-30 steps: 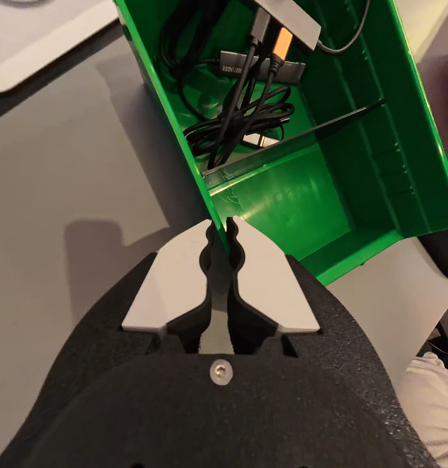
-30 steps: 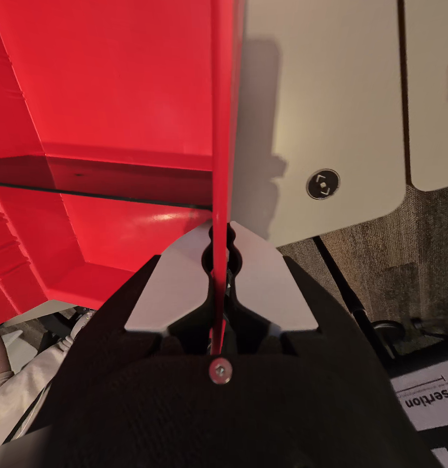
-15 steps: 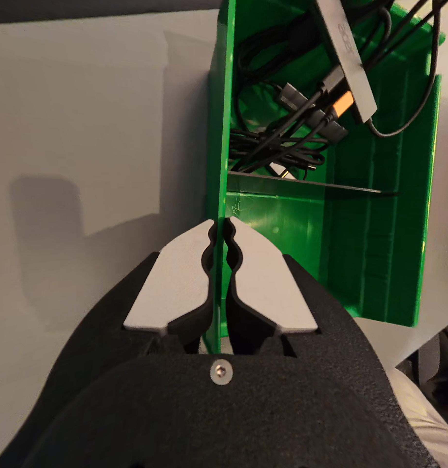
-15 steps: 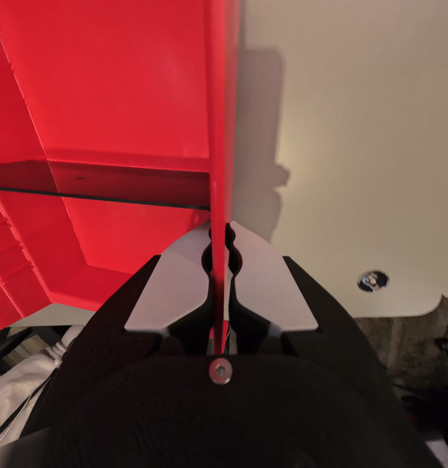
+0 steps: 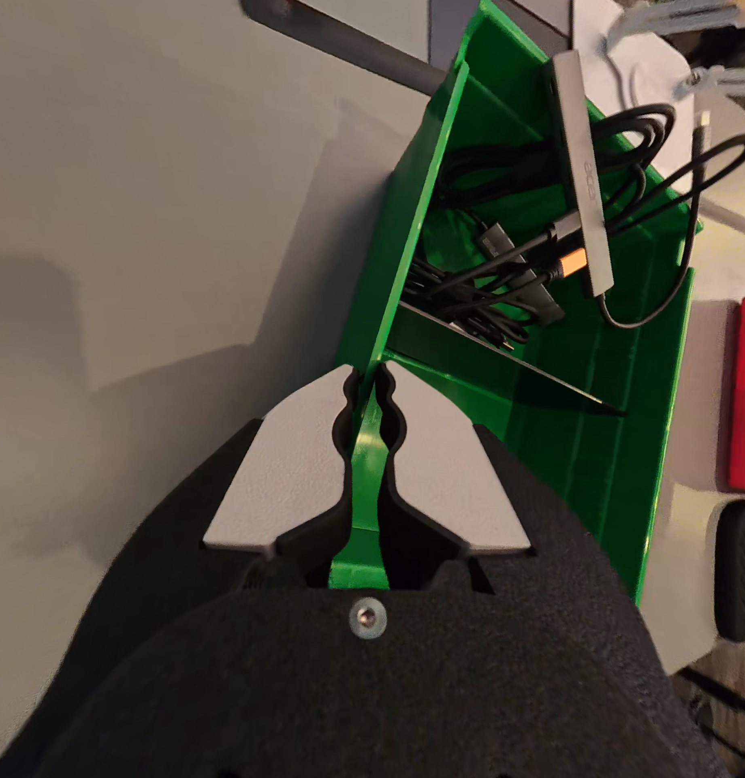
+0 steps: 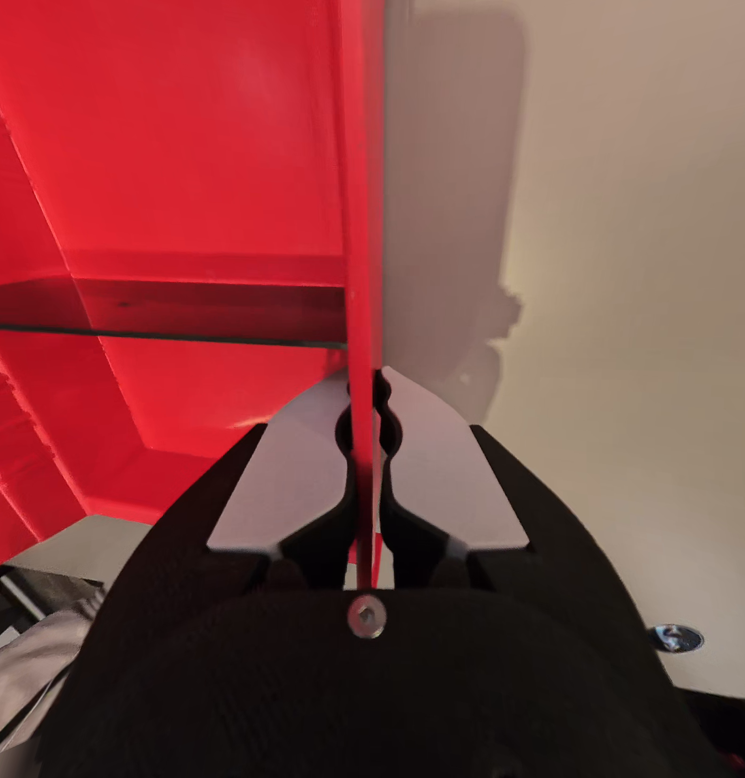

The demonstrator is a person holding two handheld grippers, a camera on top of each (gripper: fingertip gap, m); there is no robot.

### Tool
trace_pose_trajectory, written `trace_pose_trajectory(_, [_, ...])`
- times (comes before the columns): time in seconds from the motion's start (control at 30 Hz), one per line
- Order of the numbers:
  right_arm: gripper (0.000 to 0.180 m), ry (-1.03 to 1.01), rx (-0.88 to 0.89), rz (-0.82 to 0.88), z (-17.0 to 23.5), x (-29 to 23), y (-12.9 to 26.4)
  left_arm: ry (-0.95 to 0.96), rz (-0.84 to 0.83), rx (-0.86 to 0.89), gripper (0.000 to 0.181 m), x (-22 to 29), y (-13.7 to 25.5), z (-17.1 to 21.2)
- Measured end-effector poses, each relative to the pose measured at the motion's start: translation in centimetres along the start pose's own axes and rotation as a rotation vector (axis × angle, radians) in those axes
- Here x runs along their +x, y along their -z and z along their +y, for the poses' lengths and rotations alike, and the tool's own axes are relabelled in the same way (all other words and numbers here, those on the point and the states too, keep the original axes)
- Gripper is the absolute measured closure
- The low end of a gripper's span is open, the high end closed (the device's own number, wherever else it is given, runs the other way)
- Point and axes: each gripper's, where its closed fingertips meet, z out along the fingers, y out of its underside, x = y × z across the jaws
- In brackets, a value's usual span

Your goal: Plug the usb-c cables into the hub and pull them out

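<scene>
Both bins gripped and tilted, no plug work in hand. Left gripper [image 5: 367, 370] with fingers clamped on the side wall of the green bin [image 5: 404, 269]; right gripper [image 6: 362, 379] with fingers clamped on the wall of the red bin [image 6: 358, 210], seemingly empty where visible. Inside the green bin, beyond its dark divider [image 5: 509, 379]: grey hub [image 5: 583, 177] propped against the far wall, orange-tipped plug [image 5: 572, 262] and a dark plug at its edge, apparently seated, black cables [image 5: 467, 303] heaped below. Judged unfinished: pulling out yet to come, once hub and cables reach the desk [image 5: 151, 168].
</scene>
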Motion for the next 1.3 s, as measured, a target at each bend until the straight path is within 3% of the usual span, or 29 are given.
trace_pose_trajectory(0.33, [0.173,0.078,-0.016,-0.010,-0.6,1.1,0.2,0.138,-0.071,0.102,0.174,-3.9,2.1,-0.1])
trace_pose_trajectory(0.63, [0.173,0.118,-0.011,0.000,-0.5,1.5,0.3,0.061,-0.088,-0.019,0.176,-2.7,2.5,1.9])
trace_pose_trajectory(1.3, [0.173,0.001,0.071,0.026,-1.5,5.1,1.1,0.074,-0.065,-0.005,0.175,-2.9,2.7,1.8])
